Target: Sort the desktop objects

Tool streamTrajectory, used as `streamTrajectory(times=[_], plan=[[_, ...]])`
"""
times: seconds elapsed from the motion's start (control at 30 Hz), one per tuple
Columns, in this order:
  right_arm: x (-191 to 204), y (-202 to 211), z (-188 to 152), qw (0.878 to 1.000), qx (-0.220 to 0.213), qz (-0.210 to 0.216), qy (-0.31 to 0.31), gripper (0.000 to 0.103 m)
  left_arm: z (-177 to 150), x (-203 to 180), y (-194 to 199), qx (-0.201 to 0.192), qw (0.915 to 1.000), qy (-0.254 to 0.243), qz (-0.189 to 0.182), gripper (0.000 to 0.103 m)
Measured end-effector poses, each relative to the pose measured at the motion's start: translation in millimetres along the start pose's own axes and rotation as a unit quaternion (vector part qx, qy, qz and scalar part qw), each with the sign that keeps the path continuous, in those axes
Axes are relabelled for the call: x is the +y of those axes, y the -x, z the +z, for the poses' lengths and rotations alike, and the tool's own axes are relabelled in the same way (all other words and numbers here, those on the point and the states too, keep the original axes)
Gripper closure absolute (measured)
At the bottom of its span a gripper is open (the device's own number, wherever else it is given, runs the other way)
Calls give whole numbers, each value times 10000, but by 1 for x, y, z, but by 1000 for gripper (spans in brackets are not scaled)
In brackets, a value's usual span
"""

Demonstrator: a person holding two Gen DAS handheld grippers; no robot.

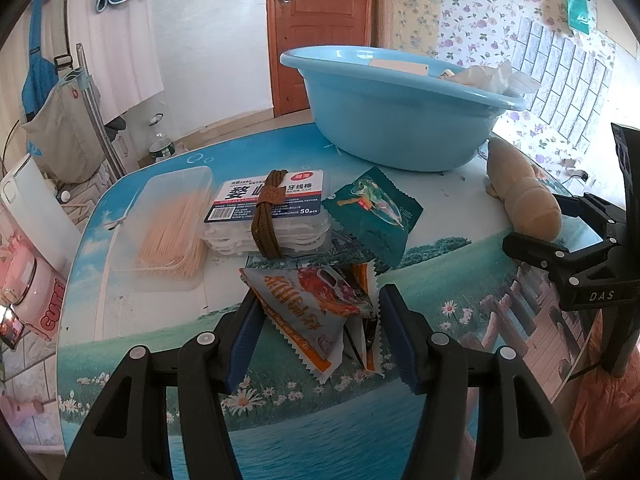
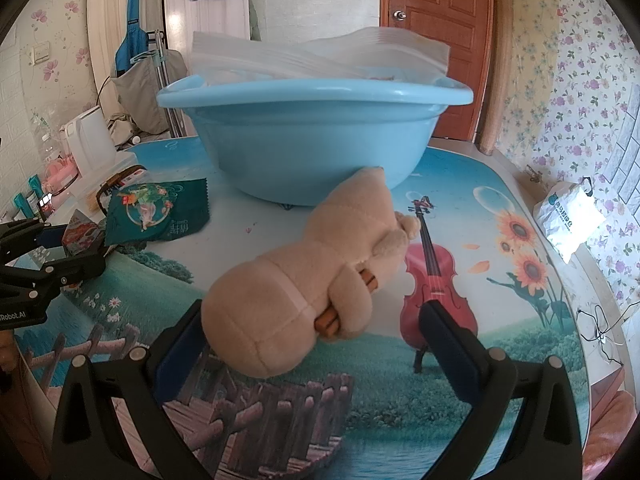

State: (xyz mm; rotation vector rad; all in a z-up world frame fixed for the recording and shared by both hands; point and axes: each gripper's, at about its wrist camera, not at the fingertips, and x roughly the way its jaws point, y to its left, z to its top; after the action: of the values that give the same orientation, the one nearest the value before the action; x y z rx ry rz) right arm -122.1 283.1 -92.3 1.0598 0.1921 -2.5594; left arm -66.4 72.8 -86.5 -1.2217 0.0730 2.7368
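Both sets of jaws stood wide, holding nothing: the left gripper (image 1: pixel 318 320) straddled the snack packets (image 1: pixel 316 312) near the surface's front edge, the right gripper (image 2: pixel 312 344) flanked the plush toy (image 2: pixel 320 272) lying before the blue basin (image 2: pixel 312 140). Closing squarely on the toy's thick body would probably suit best, since the soft fabric might slip.

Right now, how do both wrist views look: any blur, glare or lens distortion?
Left wrist view: sharp, strong fisheye bending at the table edge, dark vignette corners, wall washed out behind the blue basin. Right wrist view: plush toy slightly soft up close, bright glare on the white plastic bag.
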Motion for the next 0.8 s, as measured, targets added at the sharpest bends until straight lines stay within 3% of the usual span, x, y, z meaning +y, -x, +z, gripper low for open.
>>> streamTrajectory(times=[0.7, 0.8], plan=[[4, -1, 1, 9999, 12, -81, -78, 0, -3, 2, 1, -44, 10000, 34, -7, 46], [4, -2, 4, 9996, 205, -138, -149, 0, -3, 2, 1, -35, 10000, 32, -28, 46]])
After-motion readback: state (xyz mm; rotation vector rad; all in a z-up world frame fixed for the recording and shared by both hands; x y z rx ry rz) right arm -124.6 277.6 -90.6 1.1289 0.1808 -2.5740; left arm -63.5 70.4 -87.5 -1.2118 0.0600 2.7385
